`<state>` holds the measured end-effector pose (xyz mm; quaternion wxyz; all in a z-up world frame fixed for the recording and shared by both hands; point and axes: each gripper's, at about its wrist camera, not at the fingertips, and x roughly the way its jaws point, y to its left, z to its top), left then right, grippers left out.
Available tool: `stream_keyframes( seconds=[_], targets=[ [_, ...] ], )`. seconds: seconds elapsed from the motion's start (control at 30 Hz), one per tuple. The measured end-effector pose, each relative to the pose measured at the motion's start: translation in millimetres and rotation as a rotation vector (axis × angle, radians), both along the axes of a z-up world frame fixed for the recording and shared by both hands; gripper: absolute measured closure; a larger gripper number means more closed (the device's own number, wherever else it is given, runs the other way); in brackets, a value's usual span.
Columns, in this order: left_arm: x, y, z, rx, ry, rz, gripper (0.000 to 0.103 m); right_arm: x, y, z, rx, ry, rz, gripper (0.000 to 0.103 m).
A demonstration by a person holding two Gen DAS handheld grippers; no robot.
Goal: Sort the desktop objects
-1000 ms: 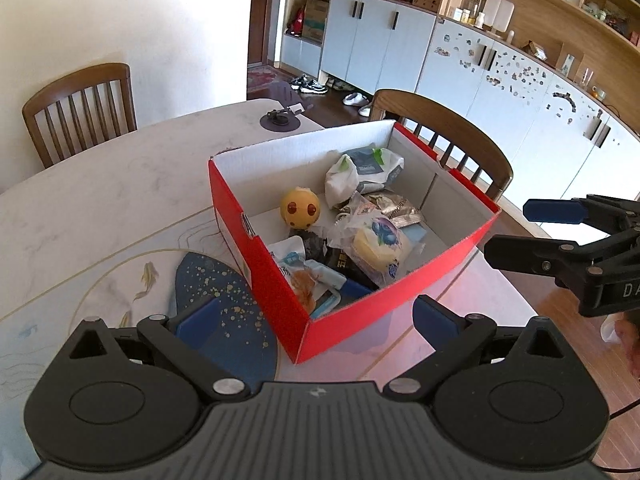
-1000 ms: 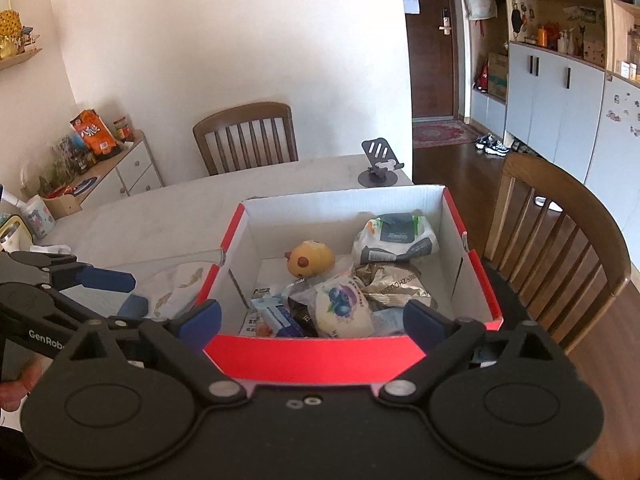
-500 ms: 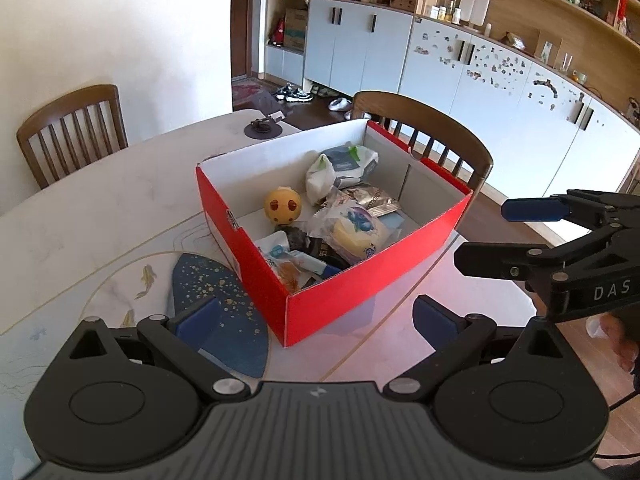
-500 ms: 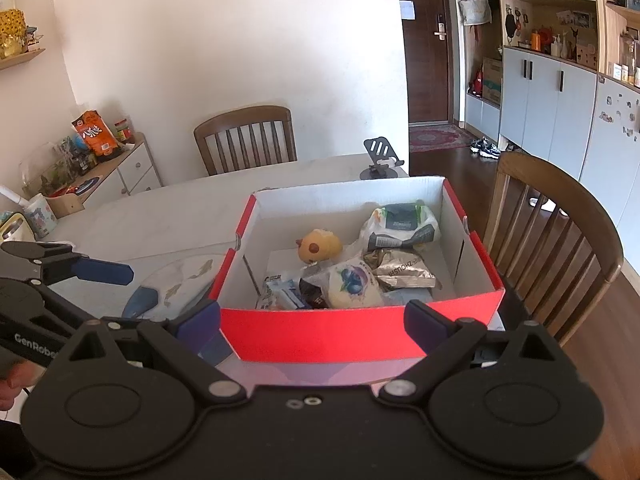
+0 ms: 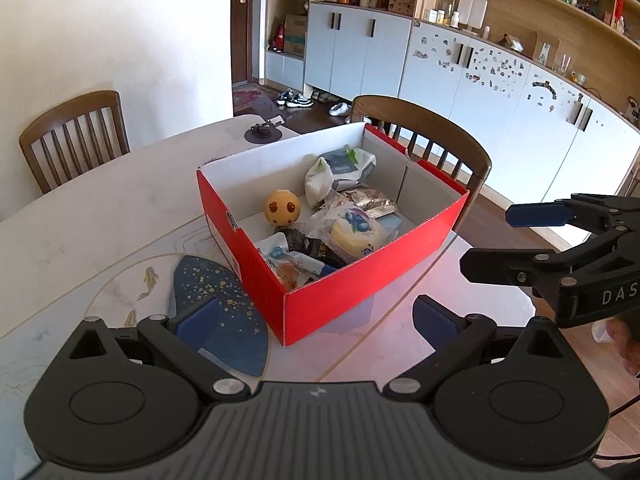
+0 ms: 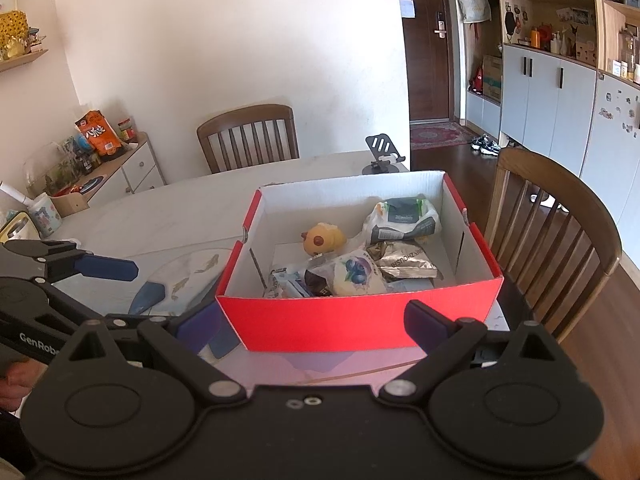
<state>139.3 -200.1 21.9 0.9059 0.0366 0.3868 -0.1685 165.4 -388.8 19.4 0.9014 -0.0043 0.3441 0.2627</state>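
**Two empty grippers hovering near a filled red box**

A red cardboard box (image 5: 360, 280) with a white inside is sitting on the pale tabletop (image 5: 100, 216), and the sorted items are lying inside it. A yellow ball-shaped toy (image 5: 282, 207) is resting toward the far left of the box floor. A white wipes pack (image 5: 340, 168) is leaning in the far right corner. A clear bag with a blueberry print (image 5: 354, 229) is lying in the middle, touching a crinkled foil packet (image 5: 370, 200) just beyond it. Small blue and white sachets (image 5: 288, 260) are piling up by the near wall.

The left gripper (image 5: 316, 316) is hanging over the near edge of the tabletop, its blue-padded fingers (image 5: 196, 318) spreading wide apart and holding nothing. A dark blue speckled patch (image 5: 216, 292) on the table mat is showing between them, beside the box's near corner.

The right gripper (image 6: 312, 320) is facing the box's near red wall, its fingers (image 6: 424, 320) also standing wide open and gripping nothing. A black phone stand (image 6: 382, 154) is sitting on the far side of the tabletop, and a wooden chair (image 6: 560, 236) is standing to the right.
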Motion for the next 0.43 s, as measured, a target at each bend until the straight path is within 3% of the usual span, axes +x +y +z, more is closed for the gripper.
stream_keyframes(
  seconds=[0.43],
  targets=[
    [-0.4, -1.0, -0.8, 0.002, 0.001, -0.014, 0.000, -0.7, -2.9, 2.8, 0.001, 0.007, -0.022, 0.004]
  ],
)
